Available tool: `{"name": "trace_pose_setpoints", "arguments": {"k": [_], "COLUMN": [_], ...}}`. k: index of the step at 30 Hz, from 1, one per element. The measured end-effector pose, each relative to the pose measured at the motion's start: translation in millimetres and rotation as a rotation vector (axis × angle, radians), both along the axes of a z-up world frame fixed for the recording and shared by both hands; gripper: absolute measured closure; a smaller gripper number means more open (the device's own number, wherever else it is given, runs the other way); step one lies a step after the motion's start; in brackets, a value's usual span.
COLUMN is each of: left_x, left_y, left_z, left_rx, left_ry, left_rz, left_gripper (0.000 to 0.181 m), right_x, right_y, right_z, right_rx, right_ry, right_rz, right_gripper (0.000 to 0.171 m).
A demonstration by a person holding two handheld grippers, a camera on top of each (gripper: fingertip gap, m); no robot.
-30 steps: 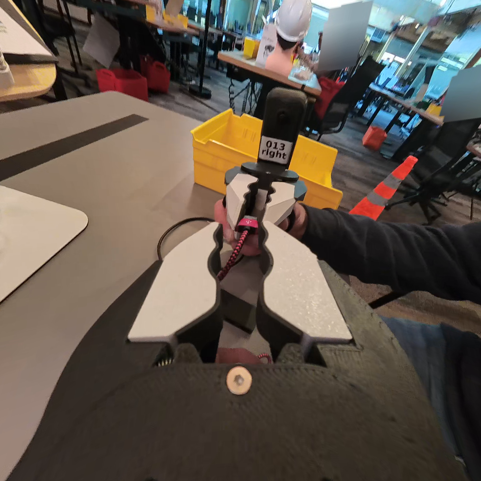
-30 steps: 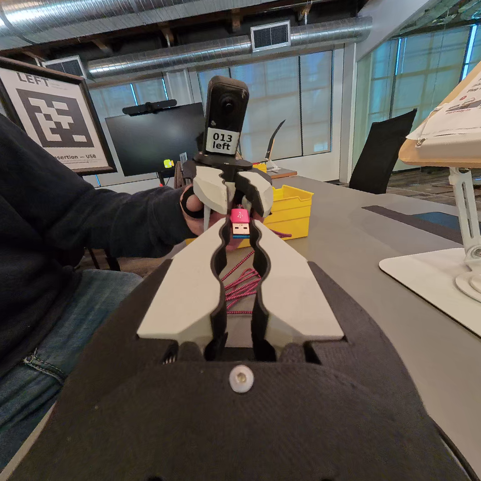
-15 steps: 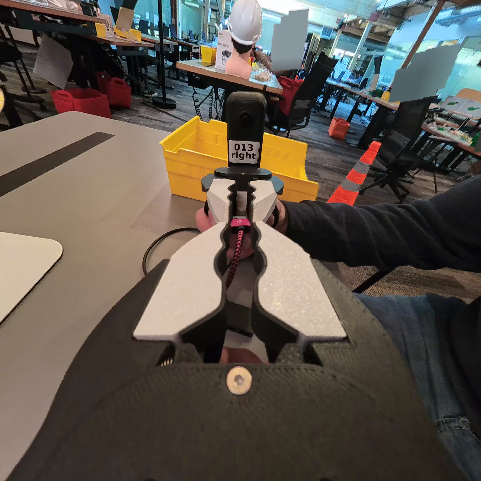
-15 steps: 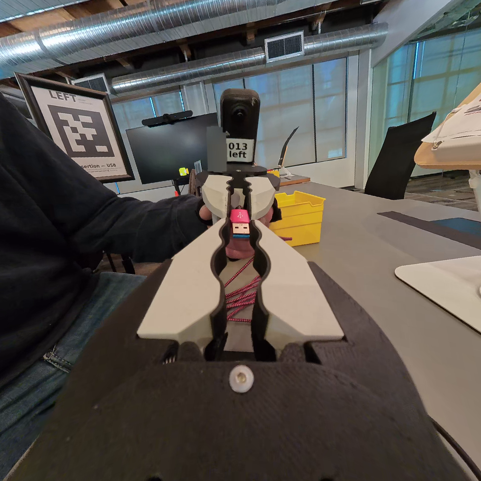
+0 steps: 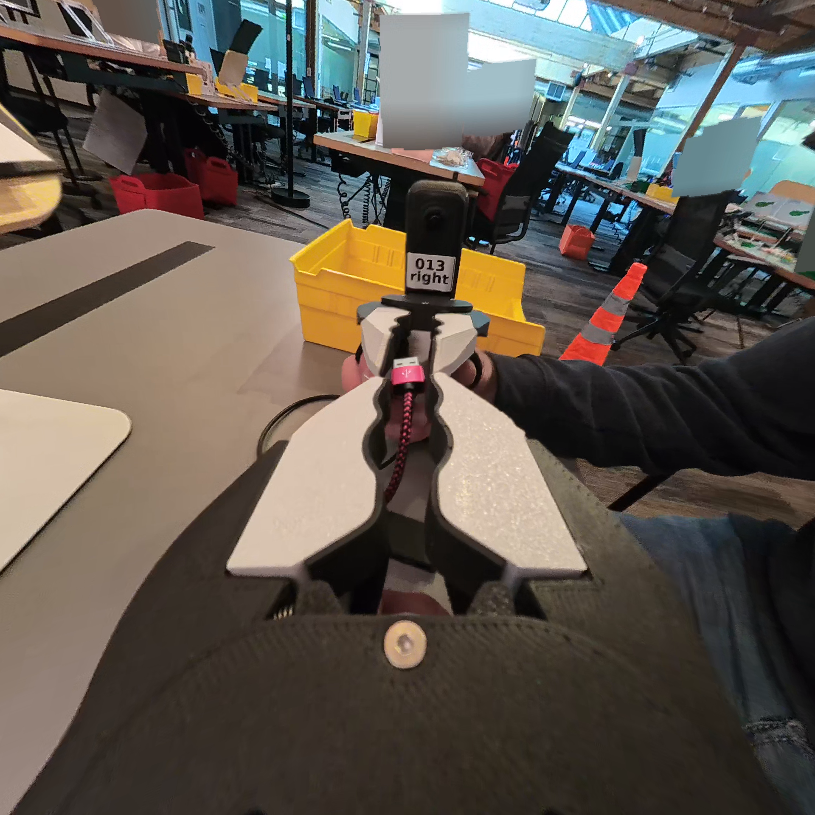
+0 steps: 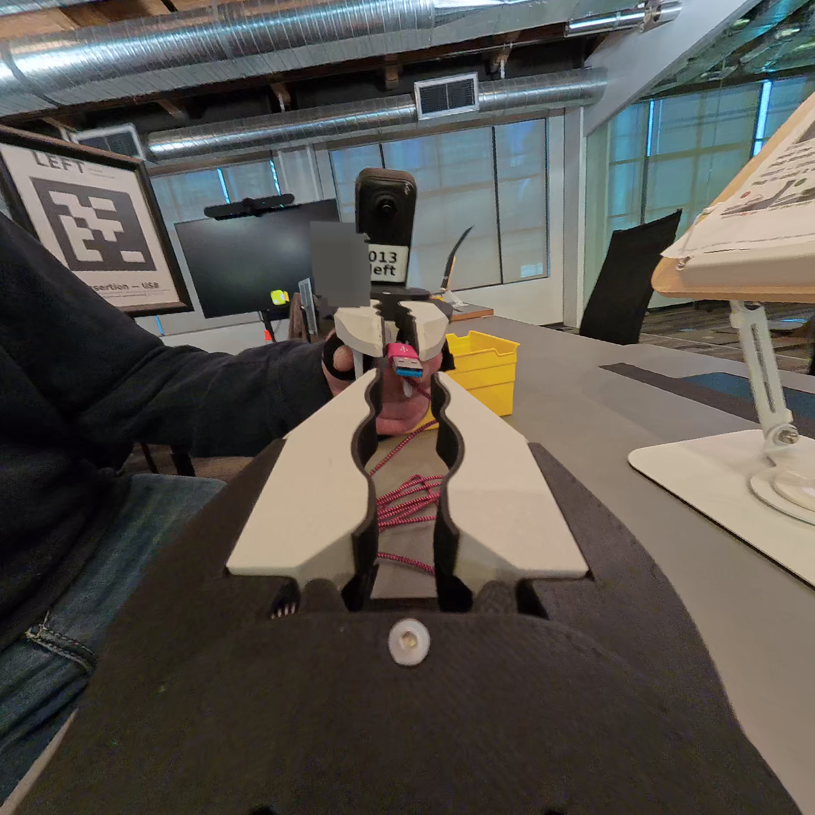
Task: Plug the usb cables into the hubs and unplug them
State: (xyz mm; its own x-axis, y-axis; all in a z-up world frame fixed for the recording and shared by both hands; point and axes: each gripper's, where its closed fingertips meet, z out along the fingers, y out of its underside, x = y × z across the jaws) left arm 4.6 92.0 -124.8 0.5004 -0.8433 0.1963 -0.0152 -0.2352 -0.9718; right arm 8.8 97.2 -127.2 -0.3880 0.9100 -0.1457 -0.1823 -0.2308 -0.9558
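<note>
The left gripper (image 5: 408,383) pinches the pink USB plug (image 5: 408,372) between its fingers, while the facing right gripper (image 6: 405,383) stands spread above the bench (image 5: 176,335).

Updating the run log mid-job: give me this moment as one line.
left gripper: shut on pink USB plug | right gripper: open, facing plug | braided cable: bundled on table | plugged in: no
</note>
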Motion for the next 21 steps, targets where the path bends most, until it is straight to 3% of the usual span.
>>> {"name": "trace_pose_setpoints", "arguments": {"k": [9, 10, 12, 16, 21], "left_x": [-9.6, -9.8, -12.6, -21.5, -25.7], "left_y": [-6.7, -7.0, -7.1, -6.6, -4.4], "left_z": [-9.2, -10.8, -15.7, -20.3, -23.8], "left_rx": [0.037, 0.037, 0.038, 0.038, 0.045], "left_ry": [0.153, 0.164, 0.195, 0.203, 0.21], "left_rz": [-0.018, -0.018, -0.012, 0.017, 0.039], "left_gripper": [0.167, 0.167, 0.167, 0.167, 0.167], "right_x": [-5.8, -5.5, -3.5, -1.0, 6.2], "right_y": [-5.2, -5.2, -6.1, -7.2, -1.2], "right_z": [-7.9, -8.4, -10.9, -45.8, -100.8], "right_rx": [0.089, 0.092, 0.1, 0.226, 0.402], "right_ry": [-0.065, -0.07, -0.111, -0.388, -0.766], "right_rz": [-0.047, -0.047, -0.04, -0.076, -0.173], "right_gripper": [0.143, 0.139, 0.115, 0.084, 0.064]}}
